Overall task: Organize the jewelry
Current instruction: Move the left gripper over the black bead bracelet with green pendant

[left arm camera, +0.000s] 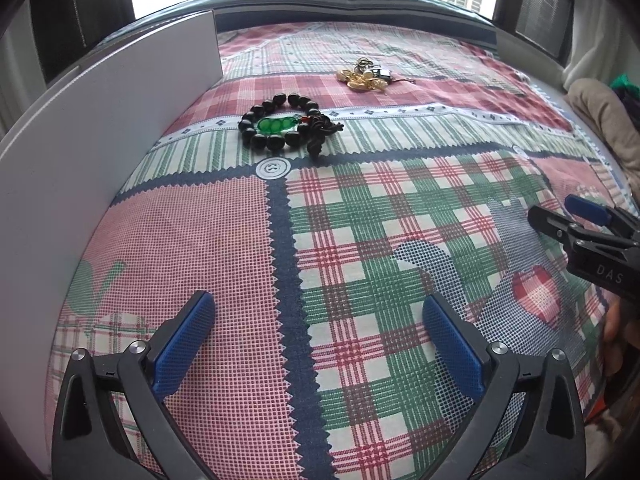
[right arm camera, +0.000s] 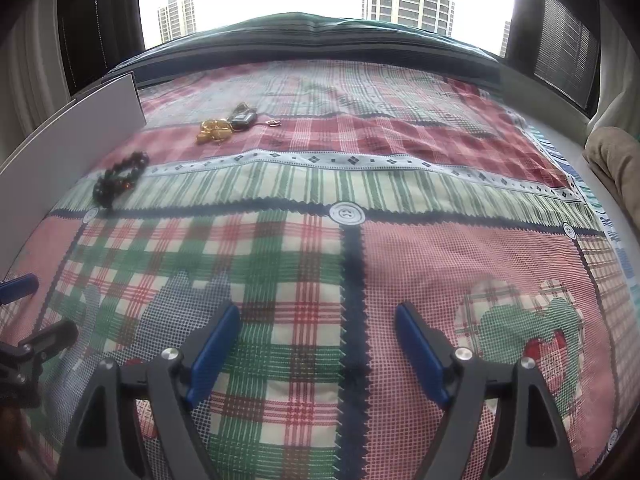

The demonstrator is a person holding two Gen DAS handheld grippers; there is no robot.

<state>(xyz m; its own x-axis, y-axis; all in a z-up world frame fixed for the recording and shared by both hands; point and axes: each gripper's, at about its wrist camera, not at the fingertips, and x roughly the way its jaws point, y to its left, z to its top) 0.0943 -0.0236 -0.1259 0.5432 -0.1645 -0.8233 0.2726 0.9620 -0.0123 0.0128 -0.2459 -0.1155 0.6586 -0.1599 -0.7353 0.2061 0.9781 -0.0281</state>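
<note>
A black bead bracelet with a green pendant lies on the plaid bedspread, far ahead of my left gripper, which is open and empty. A pile of gold jewelry with dark pieces lies further back. In the right wrist view the bracelet and the gold pile lie far to the upper left. My right gripper is open and empty over the bedspread. It also shows at the right edge of the left wrist view.
A white board stands along the left side of the bed and also shows in the right wrist view. A window with towers is behind the bed. A beige cushion lies at the right.
</note>
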